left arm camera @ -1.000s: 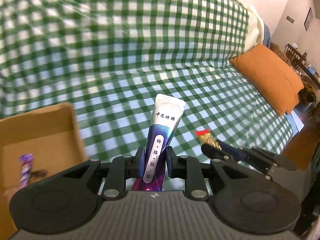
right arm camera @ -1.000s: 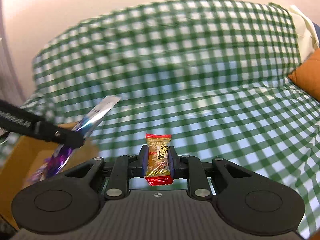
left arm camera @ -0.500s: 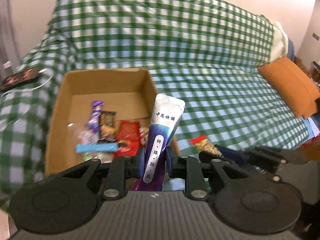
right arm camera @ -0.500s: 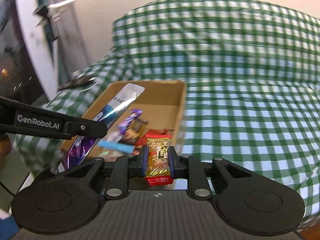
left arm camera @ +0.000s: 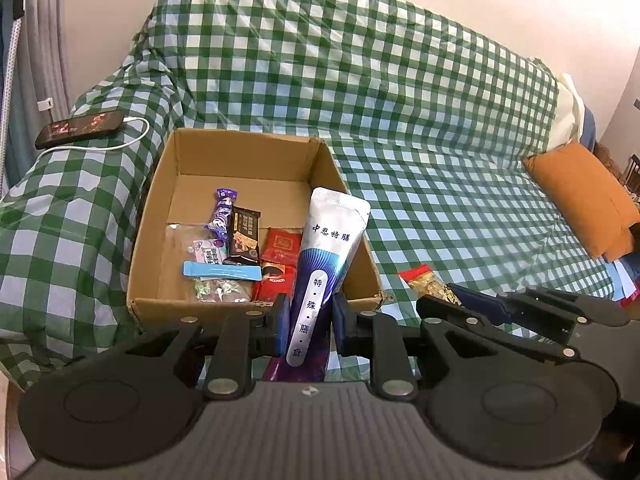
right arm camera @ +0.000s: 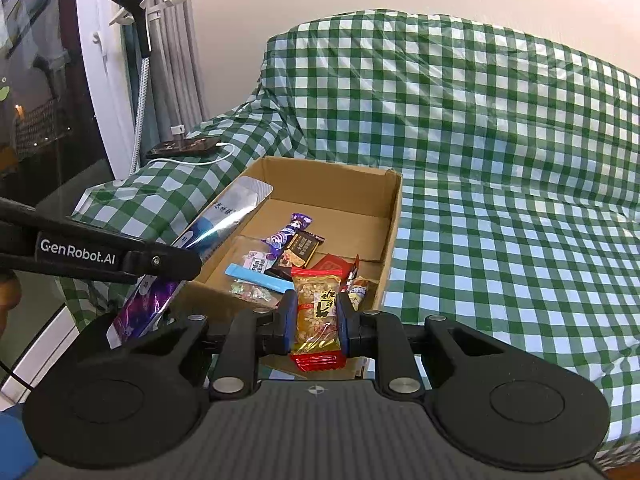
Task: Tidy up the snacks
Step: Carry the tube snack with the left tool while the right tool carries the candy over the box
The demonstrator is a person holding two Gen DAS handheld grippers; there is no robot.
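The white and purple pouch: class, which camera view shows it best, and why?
The left wrist view: the white and purple pouch stands upright, facing the camera, its printed characters readable, clamped in the left claw. The right wrist view shows it only edge-on, glary and partly hidden.

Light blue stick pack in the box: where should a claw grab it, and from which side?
Grip the light blue stick pack across its narrow width near the middle, coming straight down. It lies flat atop other snacks in the cardboard box, long axis running left to right in the left wrist view, so side approaches are probably blocked by the box walls.
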